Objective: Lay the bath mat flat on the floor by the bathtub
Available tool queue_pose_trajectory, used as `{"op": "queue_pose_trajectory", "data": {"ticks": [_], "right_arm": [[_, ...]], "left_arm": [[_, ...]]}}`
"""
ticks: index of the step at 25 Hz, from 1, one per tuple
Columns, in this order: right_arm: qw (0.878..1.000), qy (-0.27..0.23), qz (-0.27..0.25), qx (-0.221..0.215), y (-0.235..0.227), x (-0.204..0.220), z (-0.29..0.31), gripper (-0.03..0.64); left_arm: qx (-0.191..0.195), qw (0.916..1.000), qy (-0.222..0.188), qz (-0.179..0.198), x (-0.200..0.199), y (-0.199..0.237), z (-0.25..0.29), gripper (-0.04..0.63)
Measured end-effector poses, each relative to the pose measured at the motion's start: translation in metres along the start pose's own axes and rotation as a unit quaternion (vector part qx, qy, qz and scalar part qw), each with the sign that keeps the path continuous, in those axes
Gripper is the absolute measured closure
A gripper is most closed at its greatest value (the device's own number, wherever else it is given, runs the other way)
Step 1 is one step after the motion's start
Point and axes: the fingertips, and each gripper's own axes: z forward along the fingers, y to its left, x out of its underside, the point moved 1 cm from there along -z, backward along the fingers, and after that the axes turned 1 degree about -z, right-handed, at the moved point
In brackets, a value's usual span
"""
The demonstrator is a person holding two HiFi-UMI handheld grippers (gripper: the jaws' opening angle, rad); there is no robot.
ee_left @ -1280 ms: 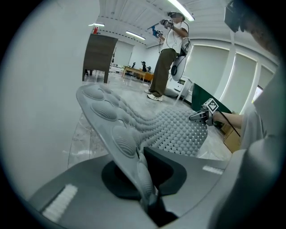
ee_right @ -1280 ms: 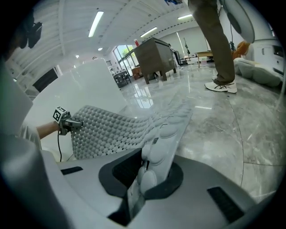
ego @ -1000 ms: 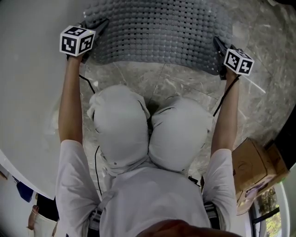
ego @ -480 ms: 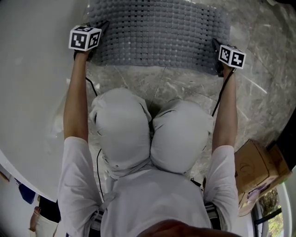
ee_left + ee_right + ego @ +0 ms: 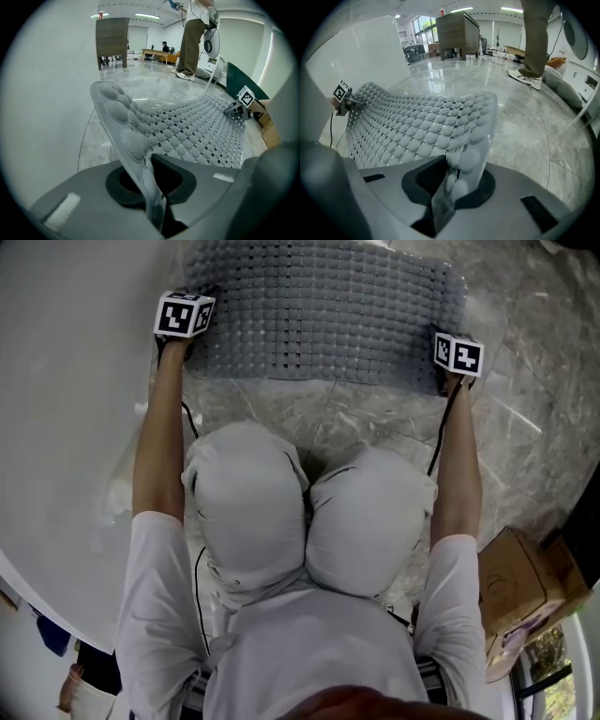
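A grey pebbled bath mat [image 5: 319,315] with rows of holes is spread over the marble floor [image 5: 525,427], beside the white bathtub [image 5: 66,427]. My left gripper [image 5: 195,326] is shut on its near left corner, which stands up between the jaws in the left gripper view [image 5: 152,206]. My right gripper [image 5: 441,343] holds the near right corner. Its jaws have just been opening, and the mat's edge [image 5: 473,140] is still pinched between them [image 5: 450,187]. The mat [image 5: 197,131] sags low between both grippers.
The tub's curved wall runs along the mat's left side. A cardboard box [image 5: 520,592] sits at the lower right. A person [image 5: 194,37] stands beyond the mat, their shoe [image 5: 529,77] on the floor. A wooden cabinet [image 5: 459,28] stands farther back.
Both grippers have sunk toward the floor and moved forward with the mat's corners. The mat's near edge has dropped and the mat lies flatter.
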Motion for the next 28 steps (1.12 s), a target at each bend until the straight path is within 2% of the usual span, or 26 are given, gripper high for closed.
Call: {"op": "queue_pose_trajectory", "data": {"ticks": [5, 10, 15, 19, 22, 24, 28], "right_arm": [[1.0, 0.002, 0.001, 0.009, -0.004, 0.003, 0.001, 0.534], [0.999, -0.003, 0.004, 0.032, -0.013, 0.001, -0.003, 0.45], [0.999, 0.003, 0.011, 0.043, -0.02, 0.007, -0.006, 0.385], [0.998, 0.007, 0.014, 0.06, -0.026, 0.012, -0.009, 0.326], [0.997, 0.011, 0.007, 0.078, -0.032, 0.016, -0.014, 0.281], [0.996, 0.008, 0.005, 0.09, -0.036, 0.018, -0.018, 0.278], [0.995, -0.02, 0.012, 0.095, -0.033, 0.017, -0.027, 0.299]], "left_arm": [[-0.021, 0.9996, 0.013, -0.01, 0.011, 0.007, 0.011, 0.541], [-0.07, 0.9972, 0.026, 0.005, 0.013, 0.018, 0.007, 0.498], [-0.094, 0.9952, 0.027, 0.006, 0.02, 0.025, 0.005, 0.406], [-0.119, 0.992, 0.044, 0.002, 0.034, 0.035, 0.002, 0.322], [-0.124, 0.9915, 0.038, 0.001, 0.04, 0.039, 0.0, 0.256], [-0.128, 0.9911, 0.037, -0.005, 0.044, 0.041, -0.002, 0.222], [-0.13, 0.9906, -0.007, -0.042, 0.044, 0.042, -0.013, 0.213]]}}
